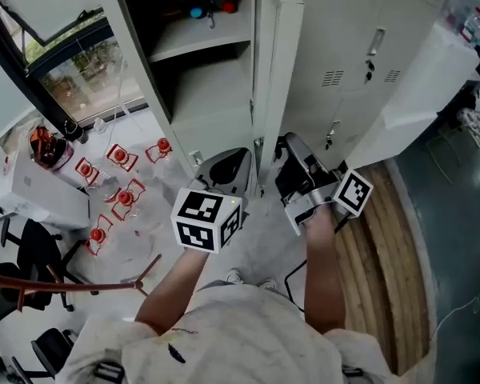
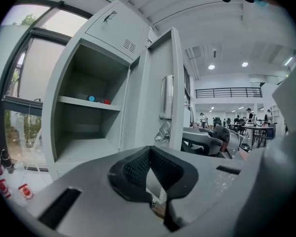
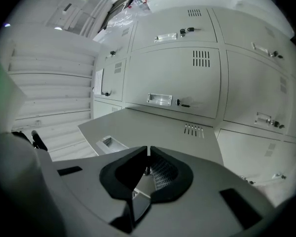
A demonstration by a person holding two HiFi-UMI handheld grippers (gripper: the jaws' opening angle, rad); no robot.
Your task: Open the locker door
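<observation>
The grey locker [image 1: 196, 78] stands open, showing a shelf with a small blue and a small red item [image 2: 97, 99]. Its door [image 1: 276, 70] is swung out toward me and shows edge-on in the head view. In the right gripper view the door face [image 3: 153, 125] stretches away just past the jaws, with a recessed handle [image 3: 107, 143] and vent slots [image 3: 192, 130]. My right gripper [image 1: 294, 154] is low beside the door, its tips together [image 3: 148, 150] with nothing seen between them. My left gripper [image 1: 224, 166] is in front of the open compartment, also closed and empty [image 2: 149, 151].
Closed lockers [image 1: 360, 54] line the wall to the right. A white panel [image 1: 424, 94] leans further right over a wooden floor strip [image 1: 384, 254]. Several red-and-white items [image 1: 122, 157] lie on the floor at left, near office chairs [image 1: 32, 254].
</observation>
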